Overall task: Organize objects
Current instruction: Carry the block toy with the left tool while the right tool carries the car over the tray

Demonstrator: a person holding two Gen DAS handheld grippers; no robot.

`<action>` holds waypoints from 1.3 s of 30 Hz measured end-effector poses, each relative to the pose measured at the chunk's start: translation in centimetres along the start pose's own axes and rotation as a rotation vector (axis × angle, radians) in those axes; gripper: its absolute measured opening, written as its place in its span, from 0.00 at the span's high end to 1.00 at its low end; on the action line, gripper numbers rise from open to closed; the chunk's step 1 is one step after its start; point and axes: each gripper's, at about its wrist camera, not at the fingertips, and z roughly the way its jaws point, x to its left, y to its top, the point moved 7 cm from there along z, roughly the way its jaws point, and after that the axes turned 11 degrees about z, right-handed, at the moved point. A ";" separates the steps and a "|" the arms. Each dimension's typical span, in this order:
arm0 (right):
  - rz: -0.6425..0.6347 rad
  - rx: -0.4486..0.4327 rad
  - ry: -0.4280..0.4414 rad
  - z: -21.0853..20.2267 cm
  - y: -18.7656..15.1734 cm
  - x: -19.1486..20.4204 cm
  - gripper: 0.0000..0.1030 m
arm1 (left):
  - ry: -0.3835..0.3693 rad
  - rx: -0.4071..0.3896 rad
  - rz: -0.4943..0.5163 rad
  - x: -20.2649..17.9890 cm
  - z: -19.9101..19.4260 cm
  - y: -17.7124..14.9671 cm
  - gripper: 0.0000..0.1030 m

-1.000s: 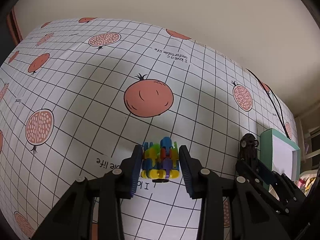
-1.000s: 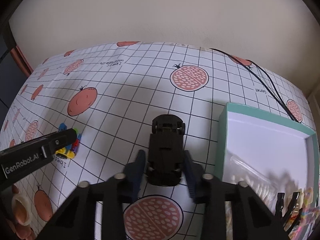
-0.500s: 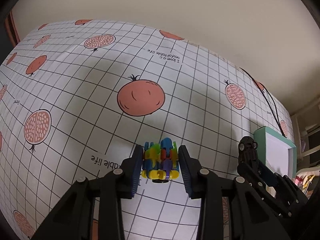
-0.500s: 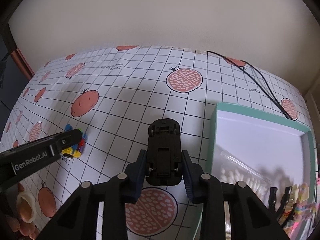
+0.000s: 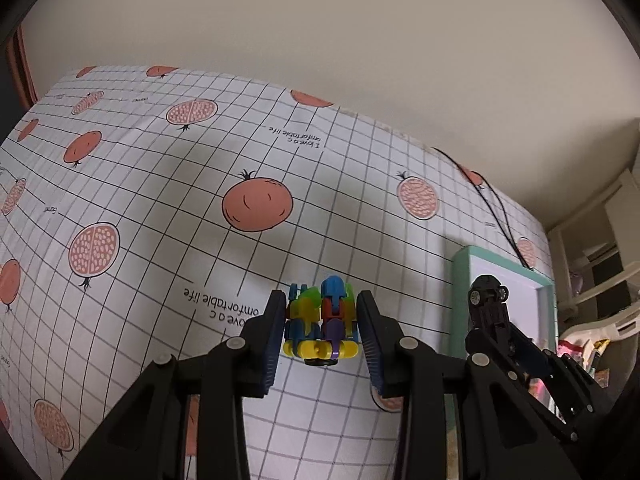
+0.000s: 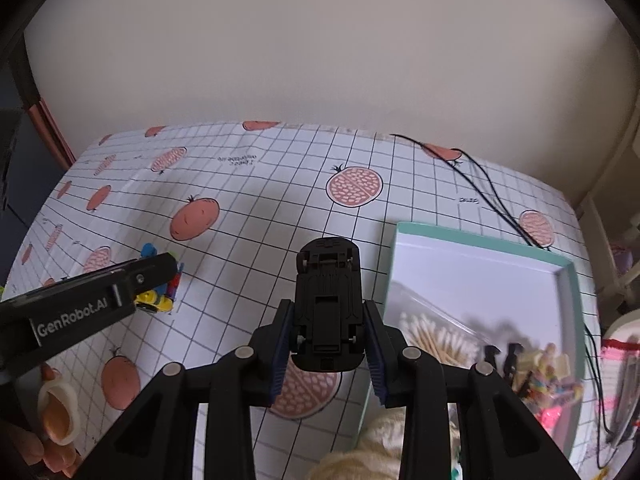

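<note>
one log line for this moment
left gripper: shut on block toy | right gripper: shut on black car | box: right of car

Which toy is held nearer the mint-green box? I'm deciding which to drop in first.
The black toy car, upside down in the right gripper, is beside the mint-green box. The multicoloured plastic block toy in the left gripper is farther left.

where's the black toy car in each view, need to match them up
Left wrist: the car is at right of centre, held up in the right claw, in front of the teal box.
Right wrist: the car is at centre, underside up, between the claw's fingers.
Shared landmark: the teal box, right of the car in both views.
</note>
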 end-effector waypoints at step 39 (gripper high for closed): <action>0.149 -0.040 -0.138 -7.6 -2.0 -14.4 0.65 | -0.204 -0.066 0.112 -13.2 -5.1 -3.0 0.64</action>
